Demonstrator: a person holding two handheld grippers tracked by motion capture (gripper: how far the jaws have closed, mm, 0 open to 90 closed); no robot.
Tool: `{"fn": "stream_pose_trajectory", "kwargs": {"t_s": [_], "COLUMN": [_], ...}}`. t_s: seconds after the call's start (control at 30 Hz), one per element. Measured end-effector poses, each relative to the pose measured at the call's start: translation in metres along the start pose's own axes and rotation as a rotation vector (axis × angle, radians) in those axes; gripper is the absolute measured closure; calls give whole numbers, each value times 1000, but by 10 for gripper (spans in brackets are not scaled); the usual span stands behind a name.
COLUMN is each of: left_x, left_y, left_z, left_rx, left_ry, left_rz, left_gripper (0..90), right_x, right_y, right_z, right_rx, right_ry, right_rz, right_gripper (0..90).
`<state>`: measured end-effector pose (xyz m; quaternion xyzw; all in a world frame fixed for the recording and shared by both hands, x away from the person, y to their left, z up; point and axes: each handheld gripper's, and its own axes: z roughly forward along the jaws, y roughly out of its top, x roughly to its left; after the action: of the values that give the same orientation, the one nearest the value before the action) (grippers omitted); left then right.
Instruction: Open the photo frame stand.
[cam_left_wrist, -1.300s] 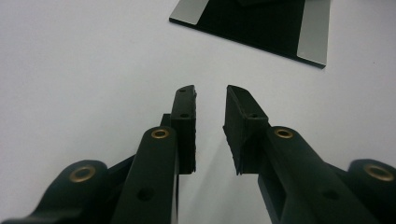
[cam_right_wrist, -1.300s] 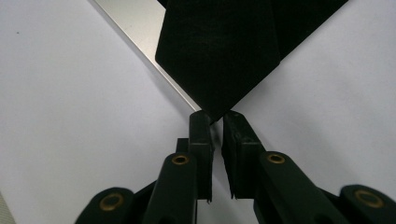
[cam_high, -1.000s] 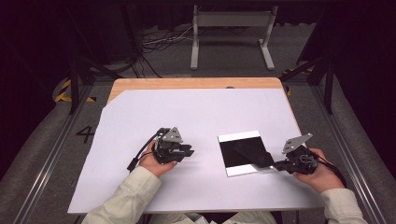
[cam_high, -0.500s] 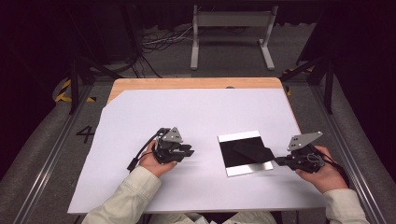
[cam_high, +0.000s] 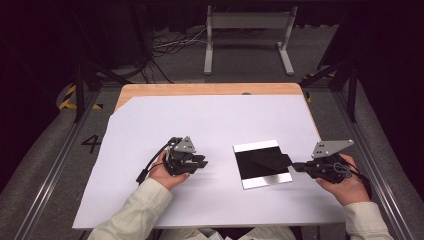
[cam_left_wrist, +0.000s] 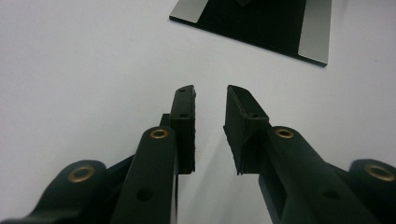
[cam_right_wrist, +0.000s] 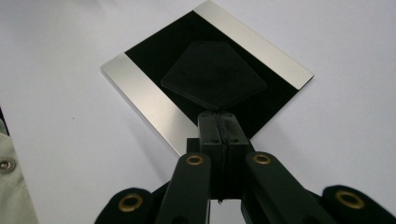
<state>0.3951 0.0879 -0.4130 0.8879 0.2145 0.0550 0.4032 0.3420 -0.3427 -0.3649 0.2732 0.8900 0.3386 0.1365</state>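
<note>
Plate: a square black plate (cam_high: 262, 163) with a silver strip along two opposite edges lies flat on the white sheet (cam_high: 210, 125), on the person's right half of it. It is the landmark for the lines below.

Film: a thin dark sheet with cut corners (cam_right_wrist: 214, 74) hangs over the plate's black middle, one corner pointing back toward the right gripper. In the high view it (cam_high: 270, 159) overlaps the plate's right edge. It looks lifted at the gripped corner; whether its far edge touches the plate I cannot tell.

Right gripper: the right gripper (cam_high: 298, 167) sits just off the plate's right edge, jaws pressed together on the film's near corner (cam_right_wrist: 218, 113). Its jaws have just been closing, with that corner between them. Pinching a corner is probably the only way to get under something this thin and flat.

Left gripper: the left gripper (cam_high: 201, 161) rests well to the plate's left, jaws pointing toward it. Its fingers (cam_left_wrist: 185, 122) stand partly apart with nothing between them, the plate's corner (cam_left_wrist: 261, 23) ahead of them. It appears parked, perhaps ready to steady the plate.

Step, as I judge it: peeling or lifting the film off the plate, early on.

Risk: the corner may slip from the pinch, or the plate may drag along.
</note>
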Motion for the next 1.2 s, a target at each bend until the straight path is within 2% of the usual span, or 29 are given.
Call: {"fn": "stream_pose_trajectory", "kwargs": {"t_s": [0.13, 0.3, 0.67, 1.2], "left_x": [0, 0, 0, 0], "left_y": [0, 0, 0, 0], "left_z": [0, 0, 1, 1], "left_rx": [0, 1, 3, 0], "left_ry": [0, 1, 1, -1], "left_rz": [-1, 1, 3, 2], "left_gripper": [738, 738, 738, 737], "right_x": [2, 4, 6, 7], "right_y": [3, 5, 8, 7], "right_z": [-1, -2, -3, -3], "right_rx": [-32, -42, -62, -33], "right_ry": [-18, -28, -22, 2], "right_rz": [0, -2, -11, -27], "right_gripper": [899, 899, 899, 899]}}
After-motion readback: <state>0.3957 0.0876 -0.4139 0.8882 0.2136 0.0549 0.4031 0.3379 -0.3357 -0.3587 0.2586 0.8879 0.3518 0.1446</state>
